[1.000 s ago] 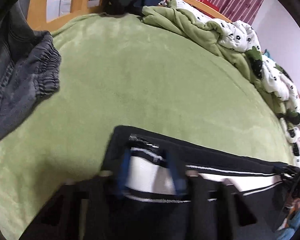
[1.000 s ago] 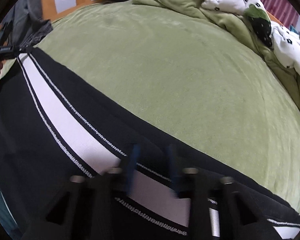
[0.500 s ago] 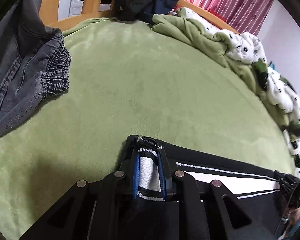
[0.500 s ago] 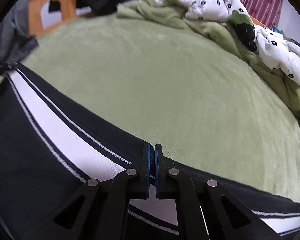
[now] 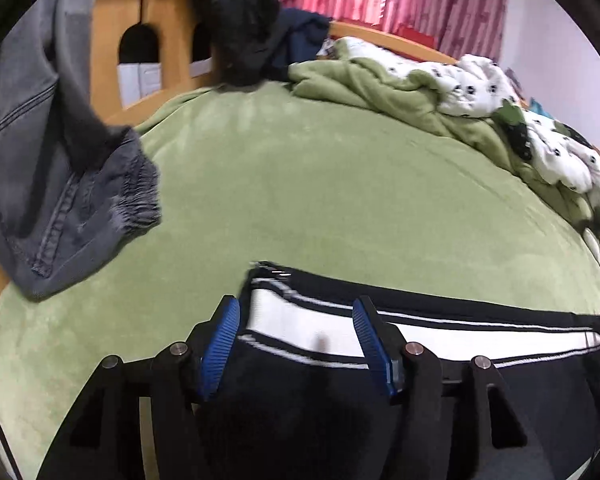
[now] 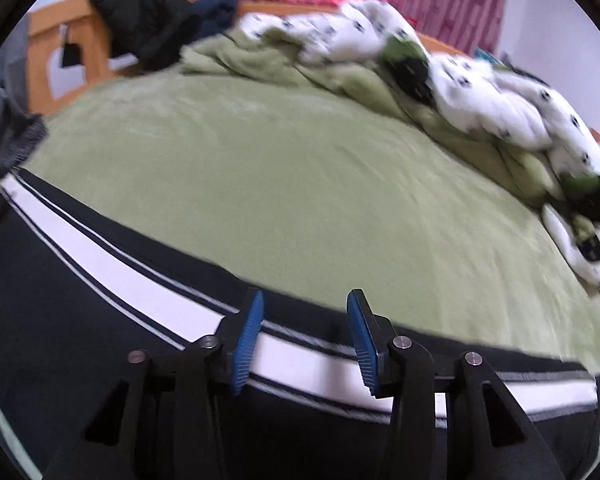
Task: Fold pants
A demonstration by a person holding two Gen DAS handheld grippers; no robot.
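Black pants (image 5: 440, 392) with a white side stripe lie flat on a green bed (image 5: 340, 200). The left gripper (image 5: 296, 316) and right gripper (image 6: 302, 308) hover over the striped edge, fingers spread wide, gripping nothing; gray jeans (image 5: 60, 200) lie nearby.

No readable txt, labels or nos. anywhere; both views blurry, so maybe some missed

Both grippers let go since 0.5 s ago: left gripper (image 5: 296, 344) & right gripper (image 6: 304, 332) now spread wide; pants (image 5: 320, 332) prob. flat on bed.
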